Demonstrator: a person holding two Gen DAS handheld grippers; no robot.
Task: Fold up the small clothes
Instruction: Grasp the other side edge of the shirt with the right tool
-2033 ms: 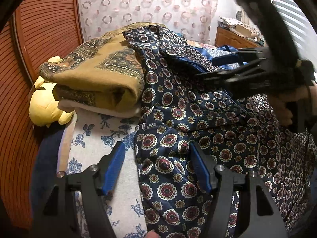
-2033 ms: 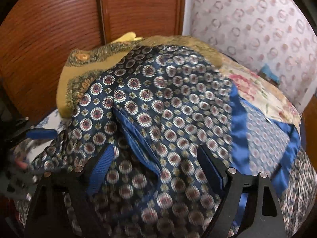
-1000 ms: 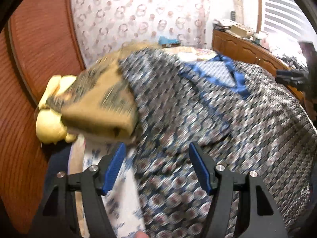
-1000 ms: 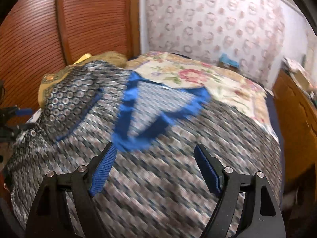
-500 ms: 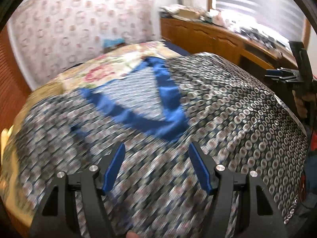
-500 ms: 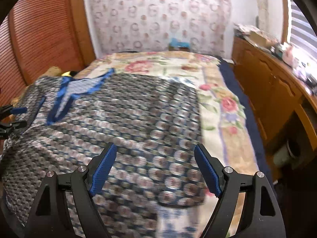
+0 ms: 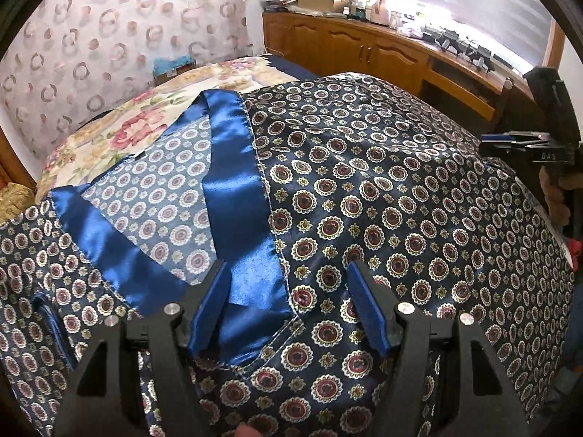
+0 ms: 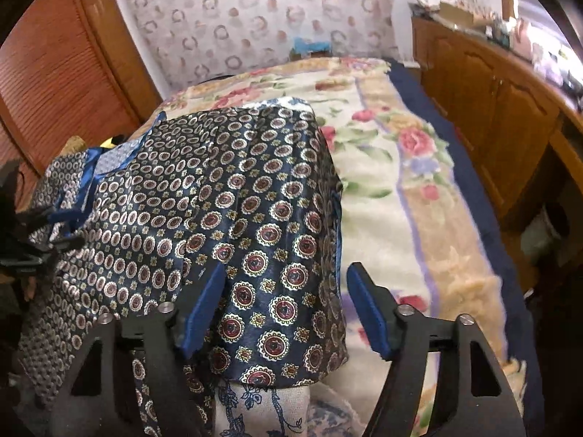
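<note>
Both tongs hover open over the patterned garment (image 7: 382, 189): left gripper (image 7: 291, 309) above its blue collar (image 7: 237, 189), empty; right gripper (image 8: 288, 309), jaws closing, over the hem corner, nothing gripped.

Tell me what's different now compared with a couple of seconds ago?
Both grippers swung away from the wooden doors and the folded yellow cloth. The left gripper now faces the patterned shirt's blue collar; the right gripper, jaws closing, faces its edge. Neither has gripped anything. The shirt lies spread on the floral blanket as before.

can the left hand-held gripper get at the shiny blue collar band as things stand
Probably yes. The left hand-held gripper hangs open right over the blue collar band of the patterned shirt, whose lower end lies between the fingers, with nothing lying on top of it.
</note>
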